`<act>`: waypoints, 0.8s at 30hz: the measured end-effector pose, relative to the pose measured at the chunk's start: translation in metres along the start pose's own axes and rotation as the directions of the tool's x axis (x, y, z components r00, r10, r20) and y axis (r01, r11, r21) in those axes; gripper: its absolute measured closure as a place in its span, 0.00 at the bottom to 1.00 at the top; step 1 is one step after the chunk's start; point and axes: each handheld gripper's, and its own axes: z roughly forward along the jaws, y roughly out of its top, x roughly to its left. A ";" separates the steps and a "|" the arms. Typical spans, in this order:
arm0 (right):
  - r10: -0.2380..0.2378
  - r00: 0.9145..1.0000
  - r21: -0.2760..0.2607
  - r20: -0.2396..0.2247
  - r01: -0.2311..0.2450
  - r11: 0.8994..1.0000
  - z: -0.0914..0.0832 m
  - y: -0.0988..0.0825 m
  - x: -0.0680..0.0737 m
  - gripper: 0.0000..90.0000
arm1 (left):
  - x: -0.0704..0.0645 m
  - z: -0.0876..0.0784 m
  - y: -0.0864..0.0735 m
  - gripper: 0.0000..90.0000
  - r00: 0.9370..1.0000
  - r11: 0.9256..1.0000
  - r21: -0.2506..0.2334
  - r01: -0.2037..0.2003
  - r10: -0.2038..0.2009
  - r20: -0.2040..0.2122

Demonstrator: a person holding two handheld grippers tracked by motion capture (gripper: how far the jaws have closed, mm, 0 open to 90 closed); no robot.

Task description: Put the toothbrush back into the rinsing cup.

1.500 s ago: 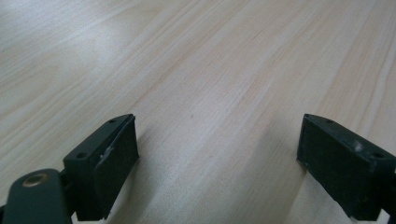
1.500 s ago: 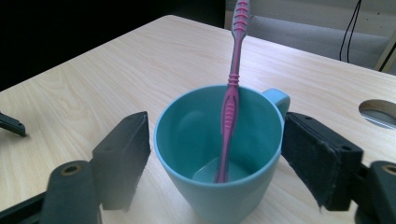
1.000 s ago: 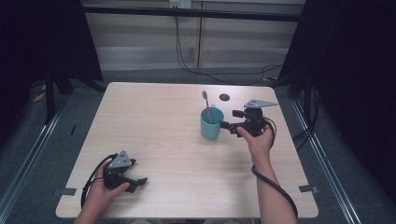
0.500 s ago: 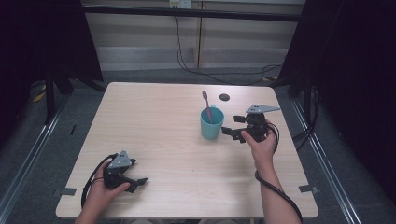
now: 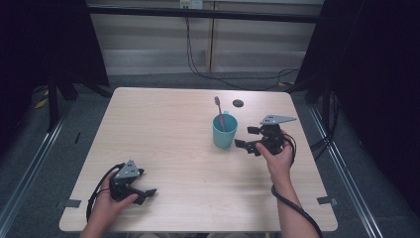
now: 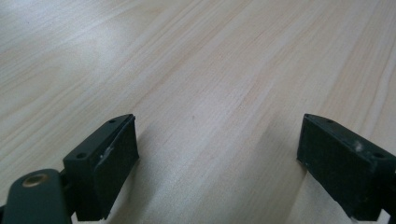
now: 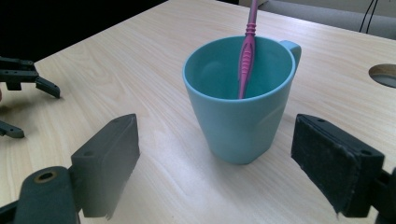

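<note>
The teal mug sits right-of-centre on the desk, with a pink toothbrush leaning inside it, head up.

The right hand-held gripper is just beside the mug, jaws spread wide, holding nothing. The left hand-held gripper rests near the desk's front left corner, also wide open and empty.

Risk-wise: the mug looks light, so a jaw nudging its wall off-centre could probably tip it or slide it, and the top-heavy toothbrush might flip out.

No brands or writing readable anywhere.
</note>
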 end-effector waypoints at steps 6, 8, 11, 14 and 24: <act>-0.012 1.000 0.000 -0.020 0.012 1.000 -0.003 -0.003 0.004 0.16 | 0.000 0.000 0.000 0.13 1.000 1.000 0.000 -0.001 0.001 0.000; -0.022 1.000 0.017 -0.018 0.022 1.000 -0.002 -0.005 0.006 0.16 | 0.000 0.000 0.000 0.13 1.000 1.000 0.000 -0.001 0.001 0.000; -0.021 1.000 0.017 -0.019 0.022 1.000 -0.002 -0.006 0.006 0.16 | 0.000 0.000 0.000 0.13 1.000 1.000 0.000 -0.002 0.002 0.000; -0.021 1.000 0.023 -0.020 0.022 0.999 -0.003 -0.009 0.007 0.16 | 0.000 0.000 0.000 0.13 1.000 1.000 0.000 -0.001 0.001 0.000; -0.060 0.998 0.071 -0.025 0.062 0.996 -0.002 -0.018 0.017 0.16 | 0.000 0.000 0.000 0.13 1.000 1.000 0.000 -0.001 0.001 0.000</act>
